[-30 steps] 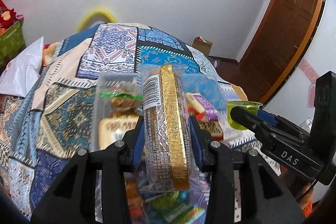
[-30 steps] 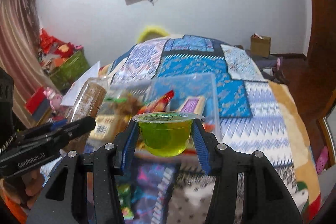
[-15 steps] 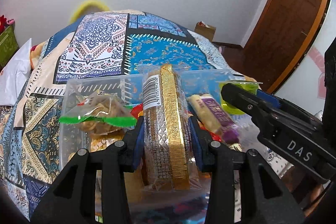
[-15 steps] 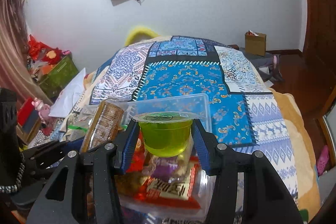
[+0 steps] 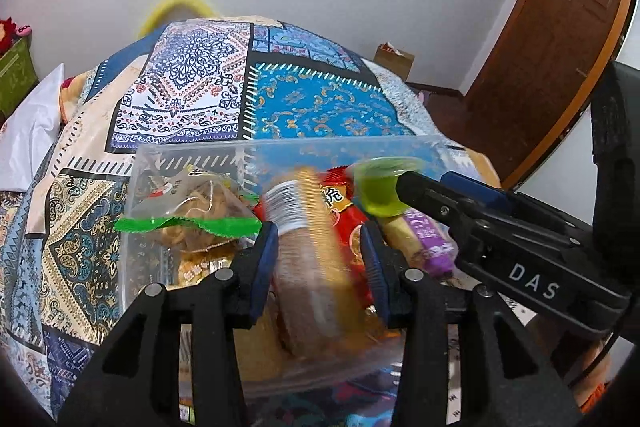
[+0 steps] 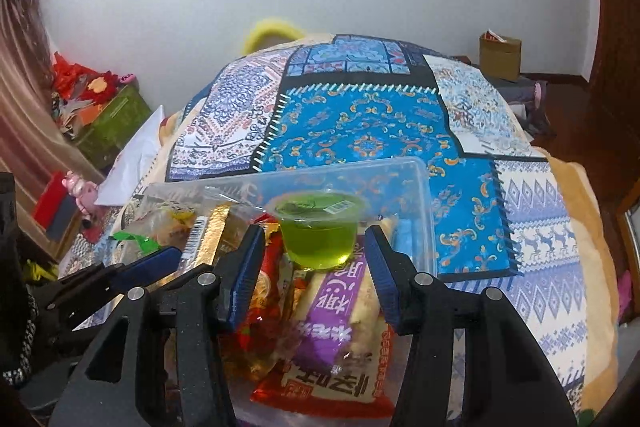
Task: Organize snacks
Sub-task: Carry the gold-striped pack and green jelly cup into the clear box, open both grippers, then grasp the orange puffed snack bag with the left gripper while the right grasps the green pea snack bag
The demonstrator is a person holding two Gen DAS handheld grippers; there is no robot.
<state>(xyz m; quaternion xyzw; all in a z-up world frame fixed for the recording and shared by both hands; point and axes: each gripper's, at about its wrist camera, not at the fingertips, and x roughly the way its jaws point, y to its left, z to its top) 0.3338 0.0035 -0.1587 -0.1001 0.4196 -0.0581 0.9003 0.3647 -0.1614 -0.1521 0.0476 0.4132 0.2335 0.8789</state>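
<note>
A clear plastic box on the bedspread holds several snack packets. My left gripper hangs over it with its jaws opening. The gold-striped biscuit pack is blurred and tilted between the pads, with a gap on each side. My right gripper is over the box's right half. The green jelly cup sits just past its pads, free of them, above a purple bar. A red packet lies beside the bar, and a green-edged bag fills the box's left end.
The box rests on a patchwork bedspread that stretches far ahead. A white pillow lies at the left, near a green bin of toys. A cardboard box stands on the floor by the wooden door.
Both grippers came forward and down over the clear box. The biscuit pack has come loose from the left pads and is dropping. The jelly cup has slipped forward out of the right pads.
</note>
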